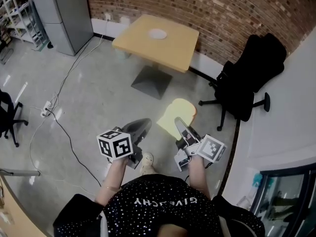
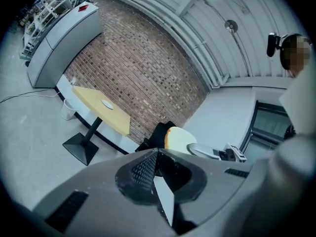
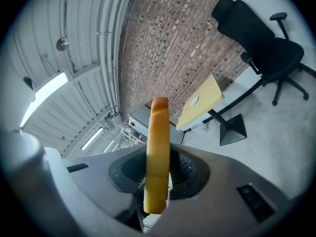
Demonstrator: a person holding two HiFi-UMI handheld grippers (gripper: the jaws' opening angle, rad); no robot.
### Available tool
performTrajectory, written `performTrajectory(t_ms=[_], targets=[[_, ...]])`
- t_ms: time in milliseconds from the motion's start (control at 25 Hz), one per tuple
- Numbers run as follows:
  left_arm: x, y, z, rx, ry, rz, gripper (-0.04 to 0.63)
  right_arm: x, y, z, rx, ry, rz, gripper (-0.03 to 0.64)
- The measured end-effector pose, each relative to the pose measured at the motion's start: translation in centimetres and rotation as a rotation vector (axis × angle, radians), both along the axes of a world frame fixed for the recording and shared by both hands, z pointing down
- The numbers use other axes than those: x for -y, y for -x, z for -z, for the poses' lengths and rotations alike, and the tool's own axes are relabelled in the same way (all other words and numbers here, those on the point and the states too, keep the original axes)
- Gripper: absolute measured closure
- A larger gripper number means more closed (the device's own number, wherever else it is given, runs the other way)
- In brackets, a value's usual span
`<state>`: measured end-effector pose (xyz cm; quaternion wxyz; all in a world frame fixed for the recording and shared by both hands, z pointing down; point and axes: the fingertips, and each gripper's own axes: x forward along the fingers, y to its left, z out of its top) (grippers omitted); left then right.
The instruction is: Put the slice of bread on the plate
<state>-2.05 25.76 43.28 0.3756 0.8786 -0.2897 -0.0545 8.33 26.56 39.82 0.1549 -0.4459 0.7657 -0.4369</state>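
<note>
A pale slice of bread with a tan crust is held on edge in my right gripper, which is shut on it; in the right gripper view the bread stands upright between the pads. My left gripper is beside it, jaws together and holding nothing; its pads meet in the left gripper view. A small white plate lies on a square light-wood table well ahead across the floor. The plate and the bread also show in the left gripper view.
The table stands on a dark pedestal base by a brick wall. A black office chair is right of it, a grey cabinet left. A cable and power strip lie on the floor at the left.
</note>
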Motion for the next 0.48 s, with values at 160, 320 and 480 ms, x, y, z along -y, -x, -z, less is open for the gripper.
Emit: performTrajectory(t_ms=[160, 320, 480], targets=[[2.8, -1.9, -0.3, 0.006, -0.001, -0.008, 0.583, 3.2, -1.8, -0.3, -0.006, -0.005, 0.003, 0.523], [6.4, -2.6, -0.2, 0.017, 0.008, 0.000, 0.583, 7.0, -2.4, -0.2, 0.002, 0.001, 0.017, 0.522], [9.1, -3.1, 0.0, 0.021, 0.008, 0.006, 0.583, 10.1, -2.6, 0.1, 0.009, -0.002, 0.037, 0.522]])
